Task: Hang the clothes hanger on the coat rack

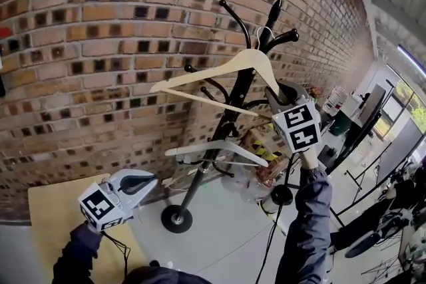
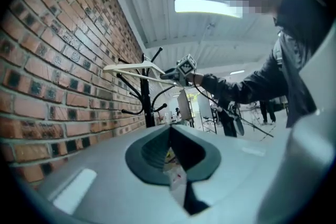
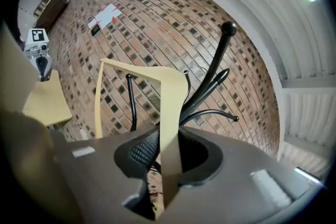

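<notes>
**Presenting the hanger (image 1: 247, 62) to the coat rack (image 1: 226, 120)**

The right gripper (image 1: 278, 95) clamps one wooden arm of the hanger, leaving its metal hook (image 1: 263, 32) free near the upper prongs. The left gripper (image 1: 145, 180), jaws closed on nothing, hangs low and well clear.

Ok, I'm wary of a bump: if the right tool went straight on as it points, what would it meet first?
Likely the black coat rack, its arms beyond the wooden hanger the right tool holds; brick wall behind. Depth is unclear.
</notes>
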Motion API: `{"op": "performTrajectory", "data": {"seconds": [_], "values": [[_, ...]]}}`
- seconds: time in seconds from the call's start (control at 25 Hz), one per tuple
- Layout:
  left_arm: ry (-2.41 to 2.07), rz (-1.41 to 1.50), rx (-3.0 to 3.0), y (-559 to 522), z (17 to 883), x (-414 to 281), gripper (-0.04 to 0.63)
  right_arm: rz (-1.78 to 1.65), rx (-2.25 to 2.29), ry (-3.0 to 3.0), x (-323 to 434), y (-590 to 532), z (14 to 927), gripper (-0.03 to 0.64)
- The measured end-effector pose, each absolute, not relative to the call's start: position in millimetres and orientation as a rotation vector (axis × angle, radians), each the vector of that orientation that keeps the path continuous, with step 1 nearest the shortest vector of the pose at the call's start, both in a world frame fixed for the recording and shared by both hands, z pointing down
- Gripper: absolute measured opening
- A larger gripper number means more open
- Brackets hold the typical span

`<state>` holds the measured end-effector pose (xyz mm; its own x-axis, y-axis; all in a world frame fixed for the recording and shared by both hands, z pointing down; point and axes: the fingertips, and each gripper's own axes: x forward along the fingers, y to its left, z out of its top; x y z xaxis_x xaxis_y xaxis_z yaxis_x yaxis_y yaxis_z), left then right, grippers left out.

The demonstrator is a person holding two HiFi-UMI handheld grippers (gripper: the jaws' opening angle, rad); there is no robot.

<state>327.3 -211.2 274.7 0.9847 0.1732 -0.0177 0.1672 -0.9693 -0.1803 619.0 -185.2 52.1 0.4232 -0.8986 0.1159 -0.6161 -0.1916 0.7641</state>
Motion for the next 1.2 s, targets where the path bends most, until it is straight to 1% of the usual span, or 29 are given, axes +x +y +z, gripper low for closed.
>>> {"op": "performTrajectory", "data": {"seconds": [0.28,0.68,0.96,1.08,1.2], "values": [[-0.307,0.024,-3.028,-206.9,308.9,322.4,0.0,-0.372,1.961,-1.246,657.0,-172.0,86.4,0.095],[-0.395,-0.061,-3.117,-187.8,347.0,328.2,0.0,-0.356,1.964,-1.219,674.1,-183.0,141.7,0.095],[-0.44,-0.098,-3.145,-177.9,361.6,329.8,0.0,-0.434,2.021,-1.126,671.6,-186.9,140.6,0.097],[-0.438,-0.099,-3.162,-173.8,360.9,328.8,0.0,-0.431,2.084,-1.117,673.2,-176.8,136.2,0.135],[-0.439,-0.123,-3.165,-171.5,364.7,328.4,0.0,-0.465,2.154,-1.066,674.6,-157.9,127.5,0.196]]}}
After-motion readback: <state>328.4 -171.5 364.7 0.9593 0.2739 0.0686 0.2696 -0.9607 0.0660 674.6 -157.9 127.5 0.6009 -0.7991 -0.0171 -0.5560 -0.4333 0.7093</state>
